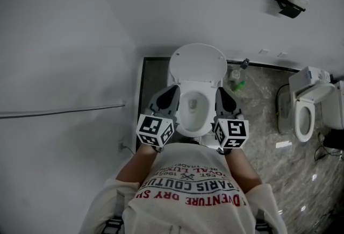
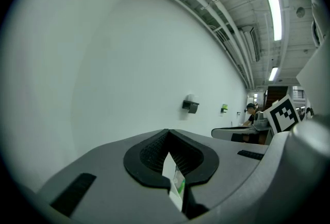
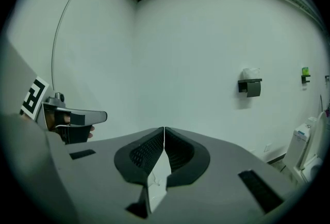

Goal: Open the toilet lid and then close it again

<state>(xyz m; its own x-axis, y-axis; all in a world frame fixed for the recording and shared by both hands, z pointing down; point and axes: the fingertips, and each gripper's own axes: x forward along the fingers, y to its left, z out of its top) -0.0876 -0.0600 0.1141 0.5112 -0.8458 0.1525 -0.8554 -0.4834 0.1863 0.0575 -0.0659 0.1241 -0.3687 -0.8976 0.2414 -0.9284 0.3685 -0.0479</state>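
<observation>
The white toilet stands against the wall in the head view, its lid (image 1: pixel 198 62) raised and leaning back, so the bowl (image 1: pixel 194 108) is open to view. My left gripper (image 1: pixel 172 91) hovers over the bowl's left side and my right gripper (image 1: pixel 221 91) over its right side, both pointing toward the wall and touching nothing. In the left gripper view the left gripper (image 2: pixel 167 131) has its jaws pressed together and empty. The right gripper (image 3: pixel 164 128) in its own view is likewise shut on nothing, facing bare wall.
A second toilet (image 1: pixel 306 114) stands at the right on the marble floor (image 1: pixel 269 136). A paper holder (image 1: pixel 290 2) hangs on the back wall. A green bottle (image 1: pixel 239 85) and a small cup (image 1: pixel 235 73) sit right of the toilet. A side wall with a cable (image 1: pixel 64 111) closes the left.
</observation>
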